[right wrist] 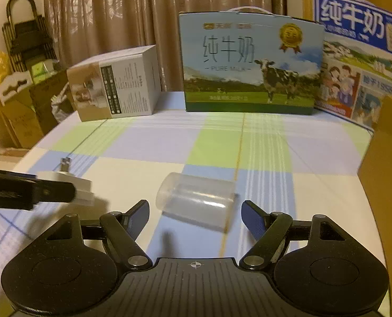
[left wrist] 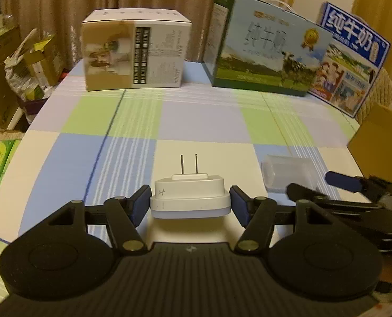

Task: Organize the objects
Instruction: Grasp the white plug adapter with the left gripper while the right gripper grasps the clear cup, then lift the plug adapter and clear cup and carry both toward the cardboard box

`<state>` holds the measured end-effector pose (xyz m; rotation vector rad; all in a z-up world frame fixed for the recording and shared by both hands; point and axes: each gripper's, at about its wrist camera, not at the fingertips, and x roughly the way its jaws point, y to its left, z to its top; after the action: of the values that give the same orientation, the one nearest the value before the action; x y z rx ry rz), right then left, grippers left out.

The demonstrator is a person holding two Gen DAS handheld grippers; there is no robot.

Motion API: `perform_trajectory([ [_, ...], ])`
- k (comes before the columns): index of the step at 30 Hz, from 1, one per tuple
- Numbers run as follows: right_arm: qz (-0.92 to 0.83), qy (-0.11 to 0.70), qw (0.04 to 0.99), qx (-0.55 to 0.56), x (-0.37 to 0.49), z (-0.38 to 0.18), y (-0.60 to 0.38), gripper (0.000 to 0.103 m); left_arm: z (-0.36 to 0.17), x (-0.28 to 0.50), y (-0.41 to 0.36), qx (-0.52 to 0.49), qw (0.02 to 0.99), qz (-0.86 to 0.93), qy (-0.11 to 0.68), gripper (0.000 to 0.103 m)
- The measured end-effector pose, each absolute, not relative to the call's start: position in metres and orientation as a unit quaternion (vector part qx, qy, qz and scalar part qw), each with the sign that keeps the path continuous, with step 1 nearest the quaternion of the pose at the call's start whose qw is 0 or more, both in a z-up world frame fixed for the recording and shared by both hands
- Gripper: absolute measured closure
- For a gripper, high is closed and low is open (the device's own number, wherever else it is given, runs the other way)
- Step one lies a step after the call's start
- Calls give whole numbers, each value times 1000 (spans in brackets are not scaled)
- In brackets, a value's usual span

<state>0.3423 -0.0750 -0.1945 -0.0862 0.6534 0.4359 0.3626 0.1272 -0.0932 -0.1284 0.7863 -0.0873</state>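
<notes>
A white plug adapter (left wrist: pixel 190 196) with two prongs pointing away sits between the pads of my left gripper (left wrist: pixel 189 202), which is shut on its two sides just above the checked tablecloth (left wrist: pixel 204 121). In the right wrist view the same adapter (right wrist: pixel 77 185) shows at the left behind a black finger of the left gripper (right wrist: pixel 29 192). A clear plastic container (right wrist: pixel 196 200) lies on its side on the cloth. My right gripper (right wrist: pixel 194 208) is open, with a fingertip on either side of the container's near end and a gap to each. The container (left wrist: pixel 288 173) and right gripper (left wrist: pixel 320 185) also appear at the right of the left wrist view.
At the back of the table stand a white printed box (right wrist: pixel 116 87), a green-and-blue milk carton (right wrist: pixel 248 66) and a blue milk carton (right wrist: pixel 359 60). A brown cardboard box (right wrist: pixel 386 163) is at the right edge. Boxes and bags (left wrist: pixel 29 63) crowd the floor at the left.
</notes>
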Motion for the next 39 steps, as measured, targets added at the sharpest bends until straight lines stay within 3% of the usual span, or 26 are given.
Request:
perform_trajectory([
  [12, 154, 340, 926, -58, 367, -216, -42, 28, -93, 361, 131, -81, 921, -46, 379, 43],
  [14, 151, 338, 927, -59, 367, -214, -44, 33, -93, 361, 132, -83, 921, -45, 379, 43],
  [19, 150, 341, 927, -41, 358, -202, -61, 35, -91, 359, 130, -92, 919, -54, 379, 43],
  [29, 163, 341, 924, -57, 286, -168, -113, 35, -63, 329, 89, -71, 923, -92, 366, 43],
  [39, 172, 337, 924, -51, 186, -121, -167, 35, -31, 235, 31, -80, 919, -116, 367, 43],
])
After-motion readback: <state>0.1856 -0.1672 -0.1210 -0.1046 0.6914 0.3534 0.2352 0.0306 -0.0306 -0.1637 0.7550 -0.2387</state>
